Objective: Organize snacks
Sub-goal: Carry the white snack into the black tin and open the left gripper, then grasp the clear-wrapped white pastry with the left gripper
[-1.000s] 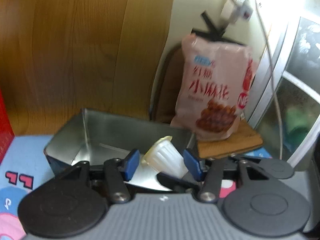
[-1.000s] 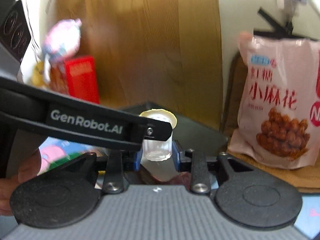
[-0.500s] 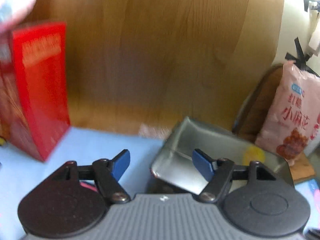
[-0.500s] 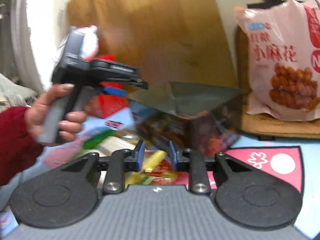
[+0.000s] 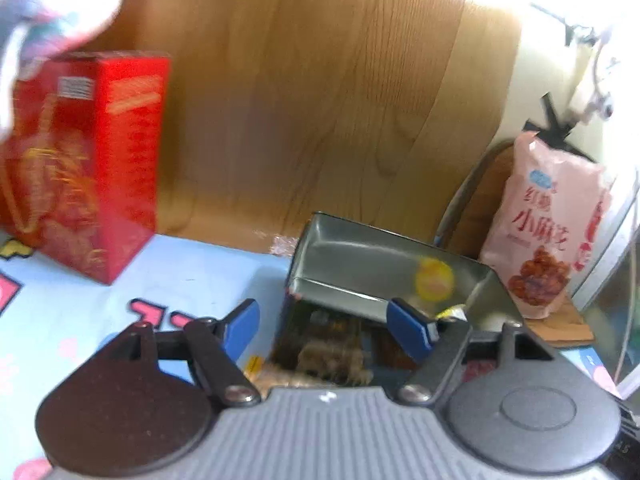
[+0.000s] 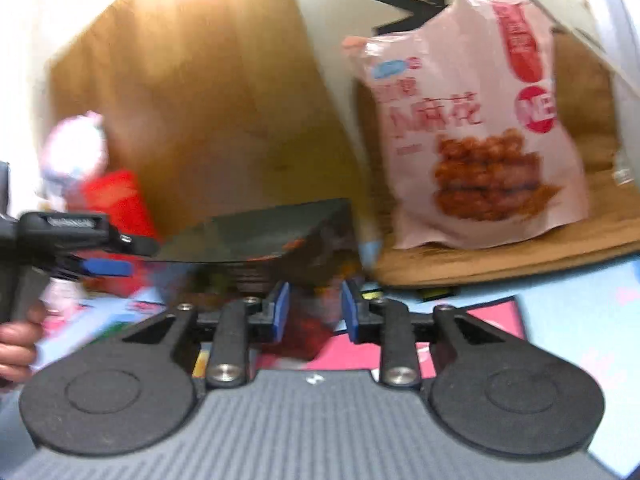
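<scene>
An open metal tin [image 5: 352, 252] stands on the patterned cloth, and a yellow-lidded jelly cup [image 5: 434, 278] lies inside it. My left gripper [image 5: 324, 324] hovers just short of the tin's near left corner; its jaws are opening and hold nothing. In the right wrist view the tin [image 6: 256, 236] lies ahead, seen from low down. My right gripper [image 6: 314, 312] sits in front of it, jaws opening, with nothing pressed between the pads. A blurred red wrapper [image 6: 300, 336] lies on the cloth just beyond them. The left gripper [image 6: 96, 267] appears at the left, held by a hand [image 6: 16, 344].
A tall red box [image 5: 88, 160] stands at the left against the wooden board [image 5: 300, 100]. A pink snack bag [image 6: 480, 140] leans upright on a wooden stand [image 6: 500, 264] to the right of the tin. Several loose snack packets [image 6: 112, 316] lie blurred at the left on the cloth.
The jelly cup that sat between the pads a second ago now lies in the tin. Both grippers have drawn back from the tin, and the left jaws stand wider.
</scene>
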`<control>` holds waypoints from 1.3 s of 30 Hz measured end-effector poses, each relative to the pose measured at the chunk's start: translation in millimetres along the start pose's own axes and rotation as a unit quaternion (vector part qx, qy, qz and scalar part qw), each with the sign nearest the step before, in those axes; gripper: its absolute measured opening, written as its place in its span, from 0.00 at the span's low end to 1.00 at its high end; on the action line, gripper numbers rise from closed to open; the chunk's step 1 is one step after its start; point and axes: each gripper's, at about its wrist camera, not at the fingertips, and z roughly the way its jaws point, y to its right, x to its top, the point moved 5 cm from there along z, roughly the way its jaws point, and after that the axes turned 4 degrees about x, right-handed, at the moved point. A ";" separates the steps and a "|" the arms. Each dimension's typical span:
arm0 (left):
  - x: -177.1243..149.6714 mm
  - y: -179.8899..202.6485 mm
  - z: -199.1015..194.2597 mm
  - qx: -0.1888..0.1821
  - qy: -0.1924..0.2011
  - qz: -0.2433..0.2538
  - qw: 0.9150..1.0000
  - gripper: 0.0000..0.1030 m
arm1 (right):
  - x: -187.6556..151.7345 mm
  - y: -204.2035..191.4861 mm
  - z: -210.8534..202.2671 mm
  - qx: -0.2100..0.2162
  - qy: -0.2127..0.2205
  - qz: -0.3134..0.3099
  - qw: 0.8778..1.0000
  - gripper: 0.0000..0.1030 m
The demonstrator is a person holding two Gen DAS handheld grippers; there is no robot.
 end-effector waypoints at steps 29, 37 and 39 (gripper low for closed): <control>-155.7 114.5 -86.5 -0.174 -0.112 0.079 0.975 0.58 | -71.6 -36.5 -108.6 0.041 -0.067 0.041 0.996 0.53; -152.9 105.6 -103.7 -0.178 -0.096 0.099 0.974 0.66 | -99.1 -58.7 -124.1 0.032 -0.110 -0.075 0.991 0.78; -163.8 110.5 -95.5 -0.182 -0.122 0.104 0.970 0.62 | -105.1 -66.7 -116.2 0.014 -0.116 -0.116 0.986 0.78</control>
